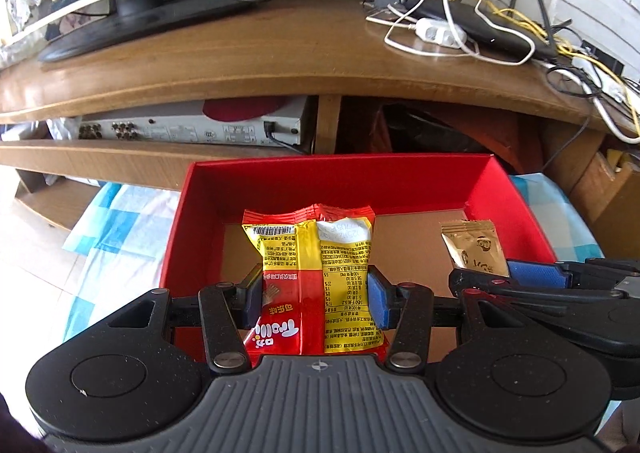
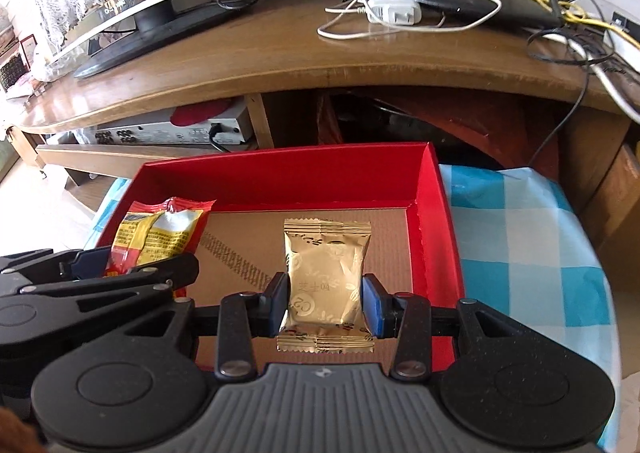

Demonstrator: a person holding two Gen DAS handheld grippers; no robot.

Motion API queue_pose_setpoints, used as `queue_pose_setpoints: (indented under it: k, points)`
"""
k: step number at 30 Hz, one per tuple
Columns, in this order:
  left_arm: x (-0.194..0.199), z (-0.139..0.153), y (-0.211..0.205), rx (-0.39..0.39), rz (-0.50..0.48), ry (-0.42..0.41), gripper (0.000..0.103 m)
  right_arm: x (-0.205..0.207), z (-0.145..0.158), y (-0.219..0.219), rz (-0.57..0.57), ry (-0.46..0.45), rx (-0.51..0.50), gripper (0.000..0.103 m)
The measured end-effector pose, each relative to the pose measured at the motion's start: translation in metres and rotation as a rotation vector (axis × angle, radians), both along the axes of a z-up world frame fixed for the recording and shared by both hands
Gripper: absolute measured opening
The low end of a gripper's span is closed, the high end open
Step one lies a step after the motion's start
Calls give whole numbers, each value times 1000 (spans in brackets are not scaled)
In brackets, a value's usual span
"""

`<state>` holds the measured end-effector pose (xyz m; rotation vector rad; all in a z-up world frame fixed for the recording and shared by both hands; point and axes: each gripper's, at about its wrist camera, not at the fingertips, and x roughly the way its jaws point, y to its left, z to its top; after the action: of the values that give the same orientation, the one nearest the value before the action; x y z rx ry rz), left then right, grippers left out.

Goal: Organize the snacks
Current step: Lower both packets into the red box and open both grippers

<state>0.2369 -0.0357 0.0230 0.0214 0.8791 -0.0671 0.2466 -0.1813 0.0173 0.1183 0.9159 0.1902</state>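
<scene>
Two snacks hang over the empty red box (image 1: pixel 384 181), yellow pack (image 1: pixel 316 277) clamped in the left gripper's (image 1: pixel 316 297) jaws, gold pouch (image 2: pixel 326 273) in the right gripper's (image 2: pixel 326 305); neither is set down yet.

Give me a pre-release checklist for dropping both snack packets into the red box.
1. Left hand-held gripper grips the red and yellow packet: ok.
2. Right hand-held gripper grips the gold packet: ok.
3. Both packets are over the red box: ok.
4. Brown box floor under the packets is bare: ok.
5. Packets clear of each other: ok.
6. Height of the packets above the floor: cannot tell.
</scene>
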Motion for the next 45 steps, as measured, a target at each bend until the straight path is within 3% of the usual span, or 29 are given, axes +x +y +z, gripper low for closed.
queue_pose_setpoints:
  k: [13,21,24,32,45]
  points:
    - [18,-41,3,19,31,72,57,19,-41,7,30,38,-25,55]
    - [20,-49,5,23,38,97,59,19,-49,15,43,29,-78,57]
    - [21,-47,6,32,41,95,65,18,-48,11,36,32,-72,57]
    - [17,-34,10,6,56,69,74,12,-31,6,16,0,-53,59]
    - [-17,9,12,-25,37,-1,79,-22,16,1,-28,-41,-23,62]
